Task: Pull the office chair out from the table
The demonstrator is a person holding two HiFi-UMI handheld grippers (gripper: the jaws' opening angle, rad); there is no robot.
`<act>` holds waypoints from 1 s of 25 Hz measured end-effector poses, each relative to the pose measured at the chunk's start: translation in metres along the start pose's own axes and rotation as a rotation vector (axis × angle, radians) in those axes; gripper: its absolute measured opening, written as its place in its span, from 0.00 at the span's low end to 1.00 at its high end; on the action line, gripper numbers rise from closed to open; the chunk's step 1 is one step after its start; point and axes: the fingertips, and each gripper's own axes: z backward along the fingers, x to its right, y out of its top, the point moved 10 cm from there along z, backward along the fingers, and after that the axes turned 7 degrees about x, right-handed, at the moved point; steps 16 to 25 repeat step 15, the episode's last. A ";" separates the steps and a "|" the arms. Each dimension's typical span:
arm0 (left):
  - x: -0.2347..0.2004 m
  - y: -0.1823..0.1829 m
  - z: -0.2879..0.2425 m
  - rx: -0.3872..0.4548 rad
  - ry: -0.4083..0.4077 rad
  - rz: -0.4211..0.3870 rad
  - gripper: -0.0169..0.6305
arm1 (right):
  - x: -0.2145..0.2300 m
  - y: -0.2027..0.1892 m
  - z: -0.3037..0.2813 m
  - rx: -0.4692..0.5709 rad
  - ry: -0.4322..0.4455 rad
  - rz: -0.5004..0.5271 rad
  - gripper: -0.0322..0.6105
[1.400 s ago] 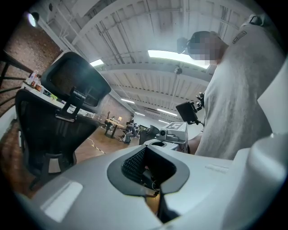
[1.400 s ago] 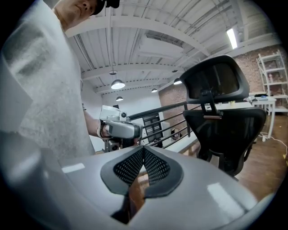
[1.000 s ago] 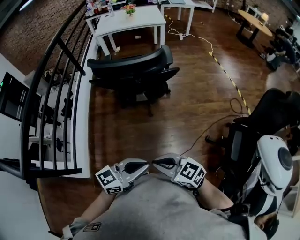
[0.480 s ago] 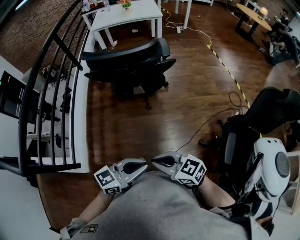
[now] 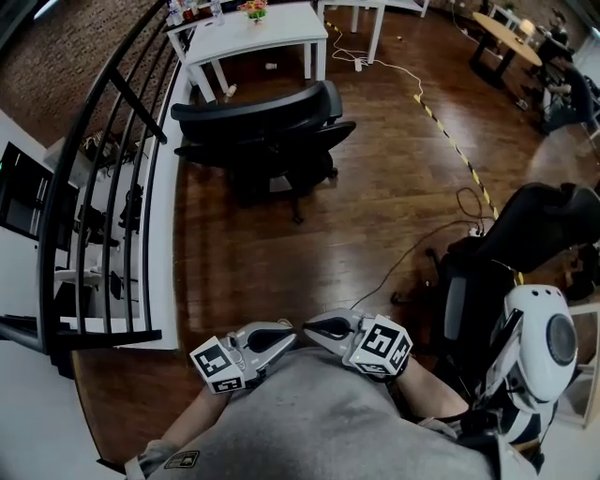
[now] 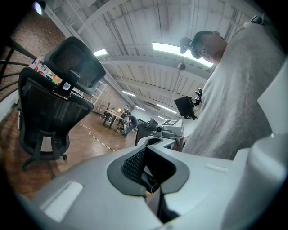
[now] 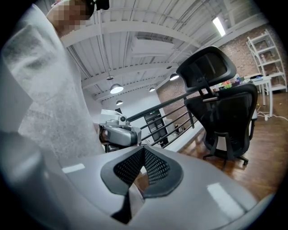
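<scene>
Well back from the white table point(image 5: 258, 33), I hold left gripper point(image 5: 284, 332) and right gripper point(image 5: 315, 326) at my chest, both fully closed, nothing gripped. Office chair point(image 5: 267, 131) sits at the table's near edge, backrest toward me. Railing point(image 5: 103, 187) runs from the table's left; bare wood floor point(image 5: 375, 187) lies open on the table's near side.

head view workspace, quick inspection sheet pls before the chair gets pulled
surface: dark wooden floor
job's things: black office chair stands by the white table, untouched
clutter: flowers on the table; small bits on the floor under it
grippers: left gripper and right gripper both shut, empty, at the person's chest, far from the chair
cables: white cable beside the table; black cable at right
surroundings: black railing at left; second chair at right
</scene>
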 end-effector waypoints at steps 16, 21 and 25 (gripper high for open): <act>-0.011 0.004 0.007 0.025 0.027 -0.011 0.03 | 0.012 0.018 -0.015 -0.006 0.016 0.050 0.06; -0.011 0.004 0.007 0.025 0.027 -0.011 0.03 | 0.012 0.018 -0.015 -0.006 0.016 0.050 0.06; -0.011 0.004 0.007 0.025 0.027 -0.011 0.03 | 0.012 0.018 -0.015 -0.006 0.016 0.050 0.06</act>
